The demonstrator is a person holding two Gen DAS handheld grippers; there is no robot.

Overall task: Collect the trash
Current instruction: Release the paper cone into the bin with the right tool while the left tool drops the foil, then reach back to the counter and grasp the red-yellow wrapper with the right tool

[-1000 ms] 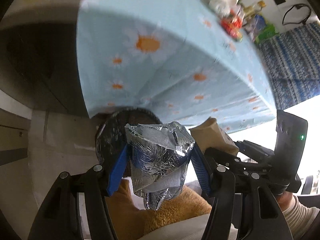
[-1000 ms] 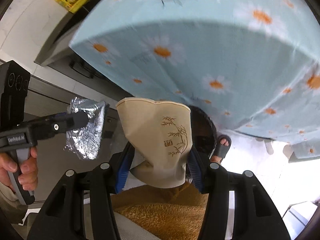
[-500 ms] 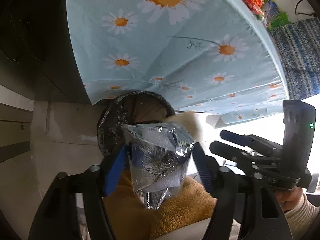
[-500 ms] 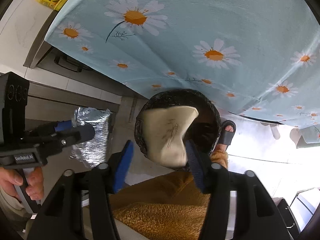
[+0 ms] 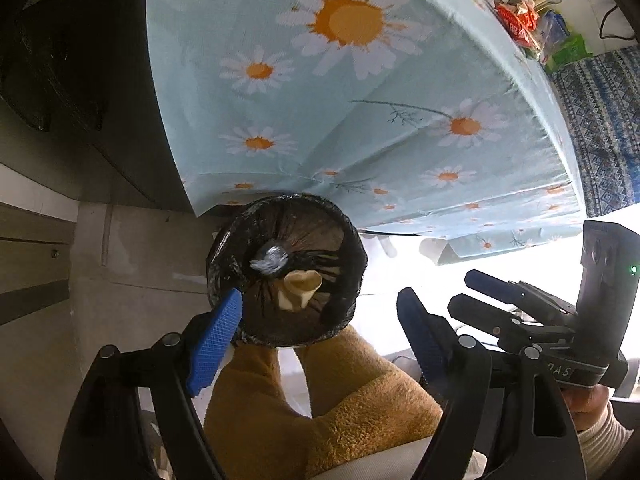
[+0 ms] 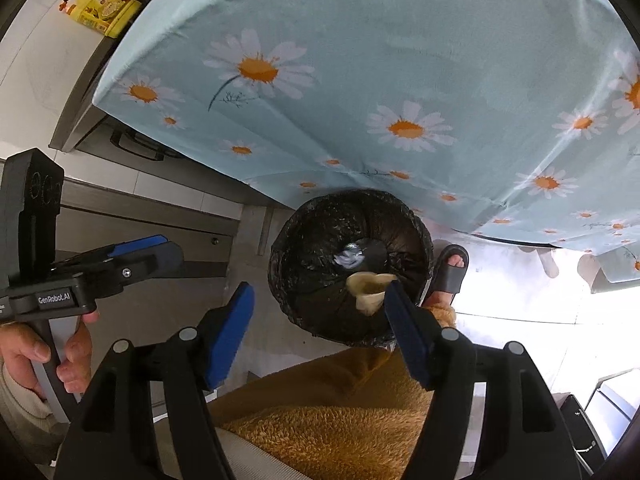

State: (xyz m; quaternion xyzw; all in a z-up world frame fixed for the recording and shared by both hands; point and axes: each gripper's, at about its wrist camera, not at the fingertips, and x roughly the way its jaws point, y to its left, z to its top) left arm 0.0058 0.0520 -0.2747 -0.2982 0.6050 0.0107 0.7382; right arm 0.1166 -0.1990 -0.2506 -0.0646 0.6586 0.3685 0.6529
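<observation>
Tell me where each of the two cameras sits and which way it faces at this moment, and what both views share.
Left wrist: on the left gripper, facing steeply down at the black-lined trash bin; orange fleece legs and the right gripper show.
Right wrist: on the right gripper, facing steeply down at the same bin; the left gripper, hand and a sandalled foot show.
Shared: bin, foil wad, beige cup, daisy tablecloth.

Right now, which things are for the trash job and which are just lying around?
For the job:
- bin with its black liner
- foil ball inside it
- paper cup inside it
- left gripper and right gripper, both open and empty

Just lying around:
- daisy tablecloth
- yellow bottle
- sandal
</observation>
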